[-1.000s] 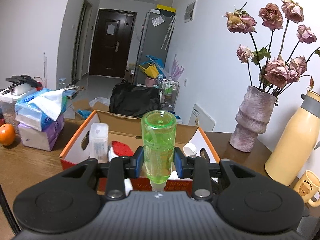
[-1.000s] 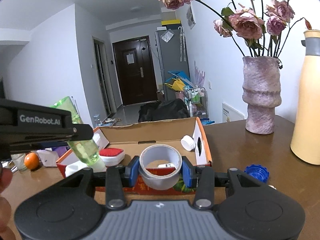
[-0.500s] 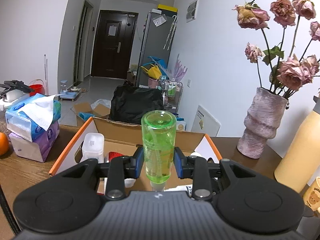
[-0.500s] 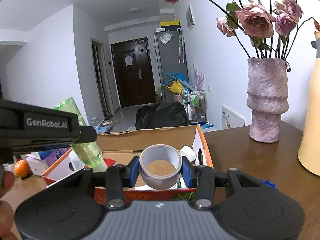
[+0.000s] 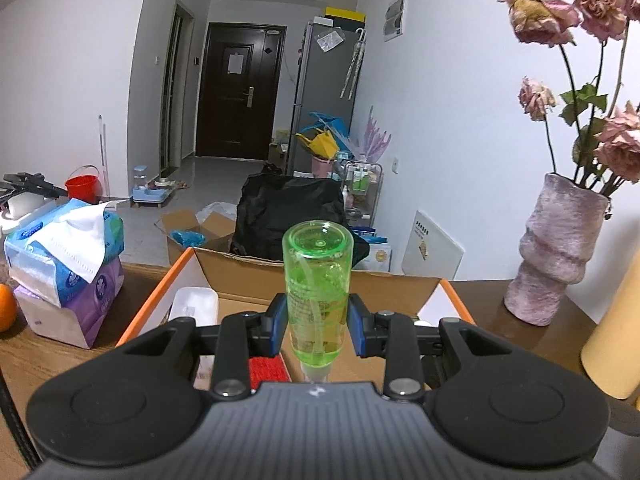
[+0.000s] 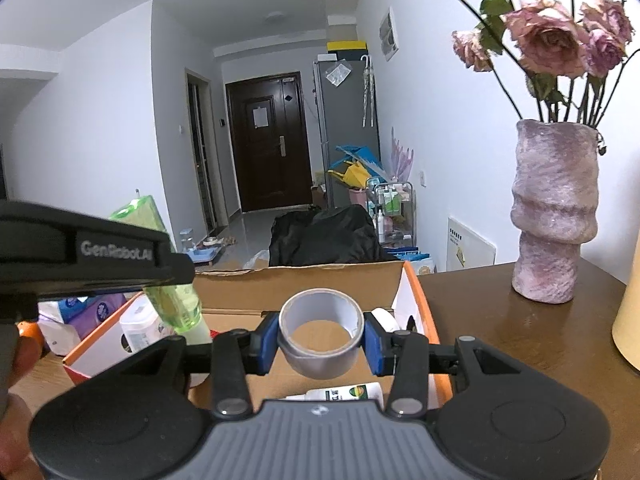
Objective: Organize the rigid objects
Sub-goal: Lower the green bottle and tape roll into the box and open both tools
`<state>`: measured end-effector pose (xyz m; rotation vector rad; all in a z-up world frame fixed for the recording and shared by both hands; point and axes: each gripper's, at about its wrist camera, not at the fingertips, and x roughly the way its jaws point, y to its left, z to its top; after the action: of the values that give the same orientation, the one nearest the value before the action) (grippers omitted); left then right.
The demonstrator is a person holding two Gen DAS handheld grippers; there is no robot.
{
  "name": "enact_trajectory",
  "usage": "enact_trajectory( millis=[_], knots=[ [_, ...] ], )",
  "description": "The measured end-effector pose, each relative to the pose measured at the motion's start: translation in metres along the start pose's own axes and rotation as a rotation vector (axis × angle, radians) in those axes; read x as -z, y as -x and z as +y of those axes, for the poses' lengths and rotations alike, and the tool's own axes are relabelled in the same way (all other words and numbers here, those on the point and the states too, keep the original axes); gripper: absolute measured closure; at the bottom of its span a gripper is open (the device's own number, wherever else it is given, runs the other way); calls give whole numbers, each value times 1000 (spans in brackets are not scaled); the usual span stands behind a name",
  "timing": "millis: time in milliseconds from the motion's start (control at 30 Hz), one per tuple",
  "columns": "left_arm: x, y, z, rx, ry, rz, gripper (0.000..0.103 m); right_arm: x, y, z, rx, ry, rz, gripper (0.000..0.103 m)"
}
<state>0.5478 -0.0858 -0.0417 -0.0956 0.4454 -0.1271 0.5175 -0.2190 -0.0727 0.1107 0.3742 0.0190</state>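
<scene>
Cardboard box (image 5: pixel 320 280) nearer both claws (clamped: green bottle (image 5: pixel 317 292), tape roll (image 6: pixel 321 336)).

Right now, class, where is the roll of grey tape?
In the right wrist view, the roll of grey tape sits centre frame, clamped between the right gripper fingers, above the open cardboard box, with the green bottle to its left.

bottle (image 5: pixel 317 292) cap: hidden | yellow flask (image 5: pixel 616 340): cropped, probably thermos

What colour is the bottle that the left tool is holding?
Bright see-through green bottle, clearest in the left wrist view.
</scene>
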Motion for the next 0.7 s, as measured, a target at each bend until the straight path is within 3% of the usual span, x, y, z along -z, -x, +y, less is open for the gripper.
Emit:
enact_trajectory(
  millis=[367,700],
  knots=[
    [-1,-23,3,-51,-8,28,71,-4,-21,5,11,20,10,61],
    [-2,-38,0,-55,-24,47,71,-9,-41,2,22,36,35,61]
  ],
)
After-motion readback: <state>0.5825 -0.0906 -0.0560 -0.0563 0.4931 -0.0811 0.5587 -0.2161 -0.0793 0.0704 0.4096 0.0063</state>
